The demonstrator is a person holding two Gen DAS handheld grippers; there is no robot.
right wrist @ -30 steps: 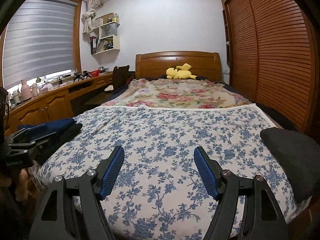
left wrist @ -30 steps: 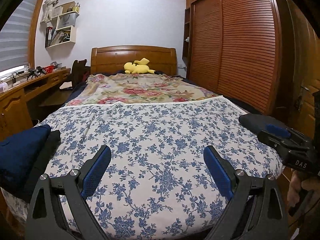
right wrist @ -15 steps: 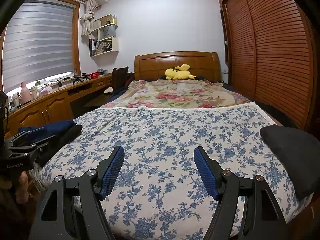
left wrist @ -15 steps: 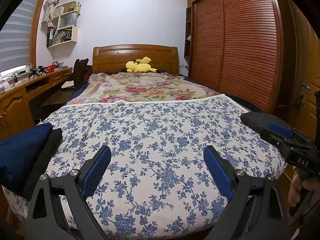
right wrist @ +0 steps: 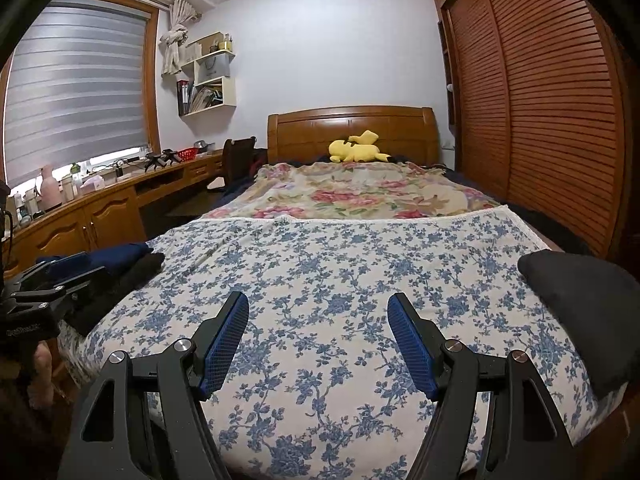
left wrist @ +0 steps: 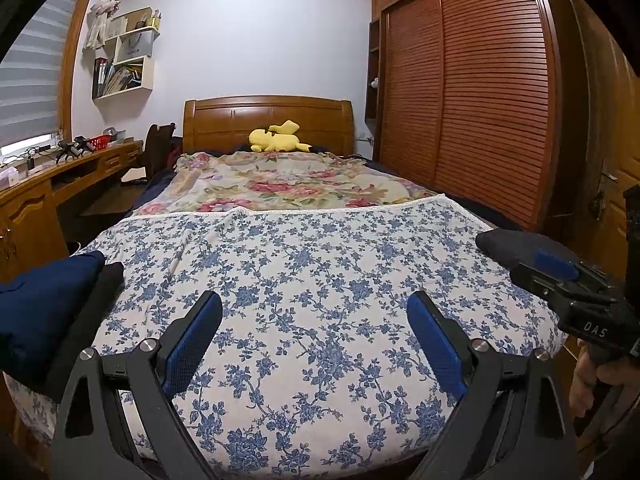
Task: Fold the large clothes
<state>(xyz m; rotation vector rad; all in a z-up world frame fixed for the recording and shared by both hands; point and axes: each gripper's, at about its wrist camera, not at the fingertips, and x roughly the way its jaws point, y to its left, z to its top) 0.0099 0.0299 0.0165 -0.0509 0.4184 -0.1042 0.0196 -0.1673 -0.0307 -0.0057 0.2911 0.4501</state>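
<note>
Little differs from a second ago: both views have barely shifted, and the clothes lie as before. The left gripper [left wrist: 314, 322] and right gripper [right wrist: 318, 326] hover over the near end of the bed [left wrist: 320, 280], jaws apart, holding nothing. Two folded garments, navy [left wrist: 40, 300] on black [left wrist: 96, 300], lie stacked near left; one dark garment [right wrist: 580, 304] lies near right. One yellow plush [left wrist: 276, 142] sits far.

Bed [left wrist: 320, 420] under blue-flowered sheet — navy pile [left wrist: 44, 312] left, dark, perhaps folded, garment [right wrist: 580, 312] right.
</note>
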